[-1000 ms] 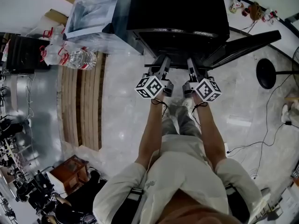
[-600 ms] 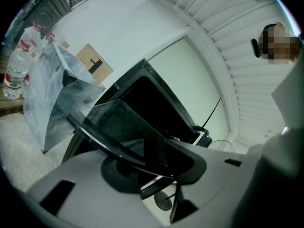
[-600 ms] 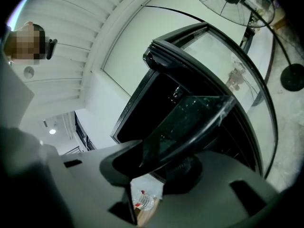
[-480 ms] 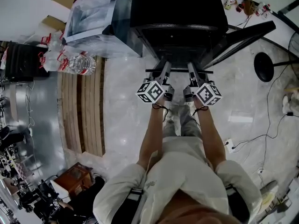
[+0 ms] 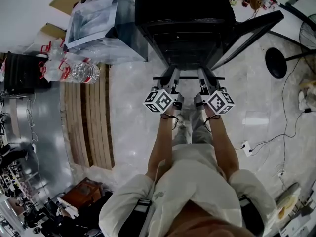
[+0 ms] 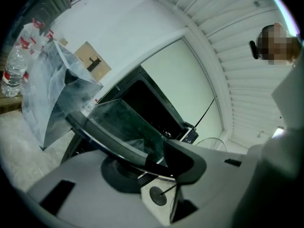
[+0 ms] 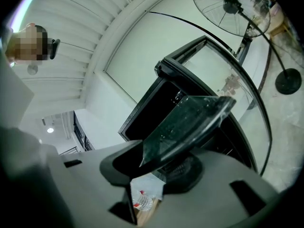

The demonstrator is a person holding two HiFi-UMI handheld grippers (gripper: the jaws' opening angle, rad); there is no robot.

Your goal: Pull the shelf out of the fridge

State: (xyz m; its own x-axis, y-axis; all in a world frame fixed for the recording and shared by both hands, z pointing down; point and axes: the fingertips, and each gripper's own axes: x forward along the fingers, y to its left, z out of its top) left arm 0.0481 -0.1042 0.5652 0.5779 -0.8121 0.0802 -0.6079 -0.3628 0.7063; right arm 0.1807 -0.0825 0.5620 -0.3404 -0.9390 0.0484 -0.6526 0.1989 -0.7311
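Note:
The black fridge (image 5: pixel 185 19) stands at the top of the head view with its door (image 5: pixel 249 33) swung open to the right. The shelf, a glass pane with a dark front bar (image 5: pixel 188 77), sticks partway out of the fridge's opening. My left gripper (image 5: pixel 171 79) is shut on the bar's left part and my right gripper (image 5: pixel 203 79) on its right part, both held level. In the left gripper view the shelf (image 6: pixel 118 122) runs across the closed left gripper (image 6: pixel 161 161). In the right gripper view the shelf's glass (image 7: pixel 190 120) sits clamped in the right gripper (image 7: pixel 142 161).
A clear plastic bin (image 5: pixel 98 23) stands left of the fridge, with water bottles (image 5: pixel 74 70) beside it and wooden slats (image 5: pixel 89 117) on the floor. A fan's round base (image 5: pixel 276 62) and cables (image 5: pixel 276 137) lie to the right. The person's legs are right behind the grippers.
Both grippers have drawn back from the fridge toward the person, and the shelf's front bar has come further out of the opening with them.

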